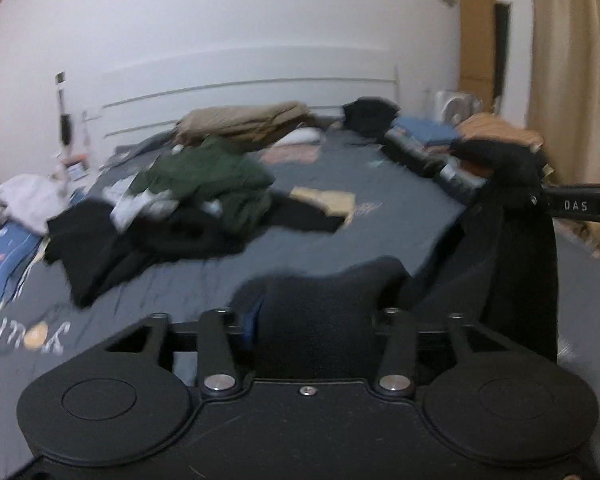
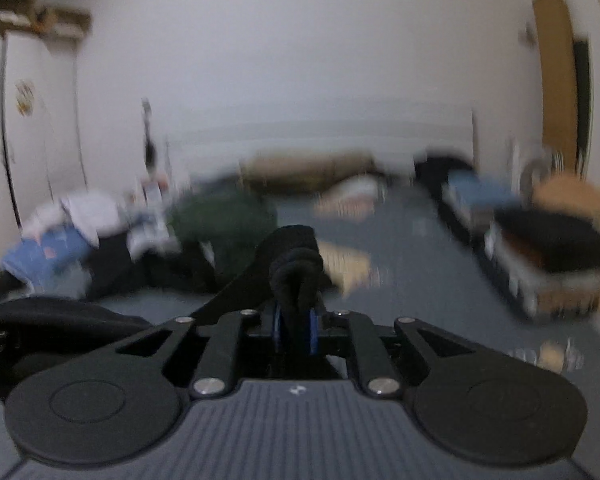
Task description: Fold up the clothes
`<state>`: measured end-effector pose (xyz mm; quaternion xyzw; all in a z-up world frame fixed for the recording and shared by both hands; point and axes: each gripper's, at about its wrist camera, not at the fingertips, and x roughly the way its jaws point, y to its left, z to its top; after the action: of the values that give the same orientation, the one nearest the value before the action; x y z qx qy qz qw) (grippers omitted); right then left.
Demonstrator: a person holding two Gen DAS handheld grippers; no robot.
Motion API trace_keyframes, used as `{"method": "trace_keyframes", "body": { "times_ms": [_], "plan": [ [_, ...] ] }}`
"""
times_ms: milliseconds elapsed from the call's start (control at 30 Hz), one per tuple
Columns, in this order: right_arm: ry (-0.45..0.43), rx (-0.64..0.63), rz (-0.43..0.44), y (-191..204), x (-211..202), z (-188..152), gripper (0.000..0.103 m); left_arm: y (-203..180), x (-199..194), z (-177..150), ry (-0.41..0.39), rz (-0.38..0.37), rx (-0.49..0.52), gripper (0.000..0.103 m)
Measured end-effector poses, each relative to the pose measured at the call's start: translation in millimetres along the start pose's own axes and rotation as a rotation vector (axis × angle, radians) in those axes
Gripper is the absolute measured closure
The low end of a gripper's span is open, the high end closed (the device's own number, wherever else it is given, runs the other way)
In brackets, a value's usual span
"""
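A soft black knit garment (image 1: 512, 264) hangs stretched between both claws above the grey-sheeted bed (image 1: 340, 236), its long axis running side to side. The left claw (image 1: 312, 320) and right claw (image 2: 296, 320) each pinch an end. Beyond: a loose clothes heap (image 1: 180, 200), folded stacks (image 1: 428, 144).

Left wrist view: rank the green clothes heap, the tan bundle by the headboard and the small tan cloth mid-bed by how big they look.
1. Green clothes heap.
2. Tan bundle by the headboard: looks a little smaller, but it lies farther from the camera, so these two are unsure.
3. Small tan cloth: clearly smallest.
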<state>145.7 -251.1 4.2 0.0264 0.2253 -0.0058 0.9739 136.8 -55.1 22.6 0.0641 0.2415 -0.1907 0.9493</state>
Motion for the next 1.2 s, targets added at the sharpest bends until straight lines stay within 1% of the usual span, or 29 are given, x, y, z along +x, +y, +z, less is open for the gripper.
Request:
{"method": "trace_keyframes", "body": {
  "times_ms": [33, 67, 100, 167, 200, 233, 300, 333, 433, 500, 567, 633, 700, 733, 800, 933, 1033, 1167, 1200],
  "plan": [
    [0.044, 0.002, -0.008, -2, 6, -13, 0.079, 7, -7, -15, -0.016, -0.004, -0.004, 0.042],
    [0.071, -0.005, -0.019, -3, 9, -23, 0.077, 14, -13, -30, -0.032, -0.007, -0.007, 0.039],
    [0.087, -0.017, -0.031, -4, 10, -31, 0.075, 23, -22, -43, -0.044, -0.011, -0.016, 0.033],
    [0.095, -0.014, -0.054, -11, -1, -46, 0.069, 46, -44, -62, -0.048, -0.02, -0.053, 0.032],
    [0.091, 0.003, -0.046, -14, -9, -51, 0.063, 50, -52, -67, -0.051, -0.025, -0.067, 0.032],
    [0.091, 0.023, -0.035, -18, -13, -59, 0.059, 56, -62, -71, -0.055, -0.031, -0.073, 0.032],
    [0.093, 0.055, -0.002, -26, -35, -75, 0.055, 58, -78, -86, -0.071, -0.045, -0.094, 0.031],
    [0.094, 0.069, 0.015, -29, -48, -83, 0.054, 54, -81, -95, -0.078, -0.058, -0.103, 0.031],
    [0.123, 0.096, -0.003, -34, -85, -117, 0.051, 36, -91, -118, -0.103, -0.092, -0.115, 0.029],
    [0.179, 0.137, 0.008, -42, -97, -144, 0.05, 20, -93, -130, -0.116, -0.126, -0.125, 0.025],
    [0.24, 0.189, -0.003, -44, -112, -175, 0.05, 5, -93, -142, -0.119, -0.162, -0.148, 0.025],
    [0.299, 0.205, -0.015, -42, -122, -200, 0.049, -10, -88, -153, -0.119, -0.193, -0.165, 0.025],
    [0.332, 0.196, -0.049, -39, -132, -220, 0.049, -24, -83, -164, -0.115, -0.226, -0.182, 0.025],
    [0.342, 0.197, -0.064, -40, -135, -227, 0.049, -29, -80, -169, -0.105, -0.245, -0.186, 0.025],
    [0.354, 0.23, -0.067, -44, -140, -236, 0.049, -35, -76, -177, -0.088, -0.279, -0.185, 0.025],
    [0.368, 0.26, -0.055, -52, -141, -248, 0.048, -34, -76, -181, -0.089, -0.288, -0.184, 0.025],
    [0.359, 0.275, -0.015, -57, -142, -255, 0.047, -33, -76, -183, -0.09, -0.294, -0.184, 0.025],
    [0.376, 0.337, 0.065, -55, -136, -265, 0.046, -32, -77, -187, -0.091, -0.303, -0.183, 0.025],
    [0.376, 0.339, 0.073, -52, -135, -267, 0.046, -32, -77, -188, -0.091, -0.305, -0.183, 0.025]
  ]
}}
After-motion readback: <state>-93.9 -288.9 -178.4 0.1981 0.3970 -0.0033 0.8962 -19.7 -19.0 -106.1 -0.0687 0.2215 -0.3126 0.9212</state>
